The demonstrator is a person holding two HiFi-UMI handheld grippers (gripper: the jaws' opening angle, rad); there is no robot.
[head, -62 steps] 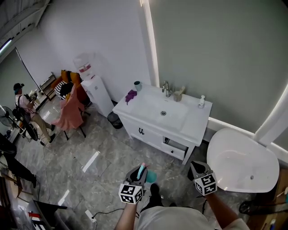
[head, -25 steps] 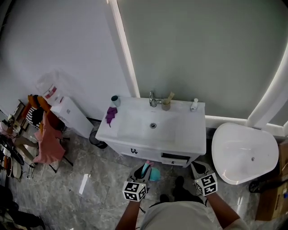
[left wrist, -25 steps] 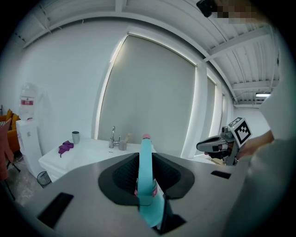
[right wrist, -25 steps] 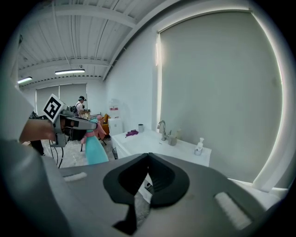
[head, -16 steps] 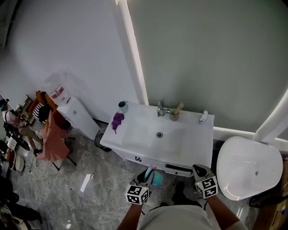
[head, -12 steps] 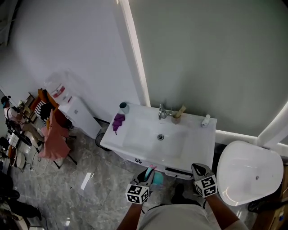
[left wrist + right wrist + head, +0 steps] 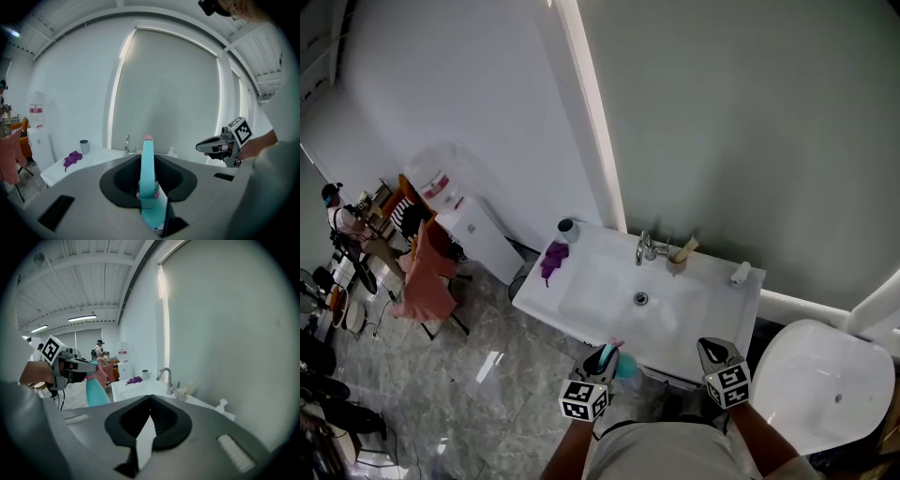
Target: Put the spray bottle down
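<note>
No readable text, brand or number anywhere.

- Cube (image 7: 582,400) on the left gripper (image 7: 602,357): black-and-white square marker patterns, no letters or digits.
- Cube (image 7: 728,385) on the right gripper (image 7: 713,348): same kind of marker; it also shows in the left gripper view, still only a pattern.
- Water bottle (image 7: 438,183) on the white dispenser (image 7: 478,230), off the bench's left end: red label, print too small to read.
- Spray bottle (image 7: 148,187): a sliver of label low on the body, nothing legible.
</note>
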